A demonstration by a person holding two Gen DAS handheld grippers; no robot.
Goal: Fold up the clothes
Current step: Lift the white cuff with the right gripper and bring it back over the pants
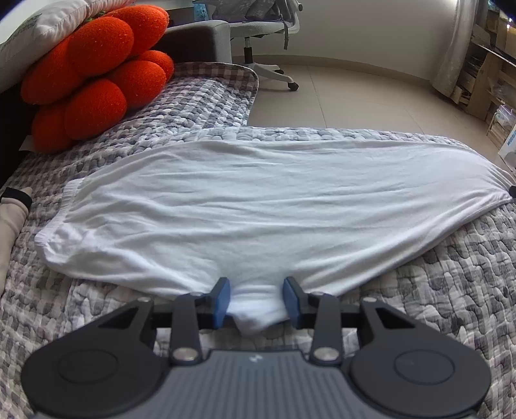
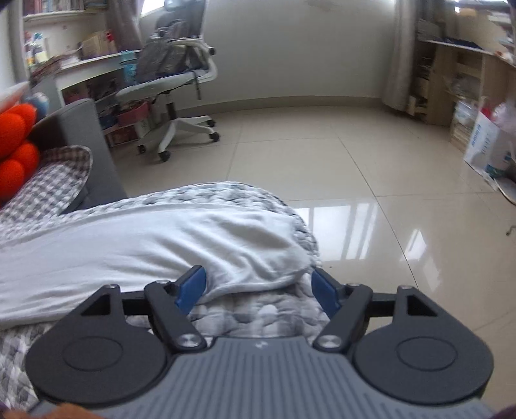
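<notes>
A white garment (image 1: 245,209) lies spread across the grey patterned quilt (image 1: 451,296). My left gripper (image 1: 257,301) sits at the garment's near edge, jaws partly open, with a bunched fold of the white cloth between the blue pads (image 1: 222,299); the pads stand apart from each other and do not pinch it flat. In the right wrist view the garment's right end (image 2: 180,245) drapes near the bed's corner. My right gripper (image 2: 259,291) is open wide, its left pad (image 2: 192,290) touching the cloth's edge.
A red lumpy cushion (image 1: 93,74) and a white pillow (image 1: 42,29) lie at the bed's far left. A white office chair (image 2: 180,80) stands on the tiled floor (image 2: 354,180) beyond the bed. Shelves (image 2: 451,74) and a box (image 2: 487,145) line the right wall.
</notes>
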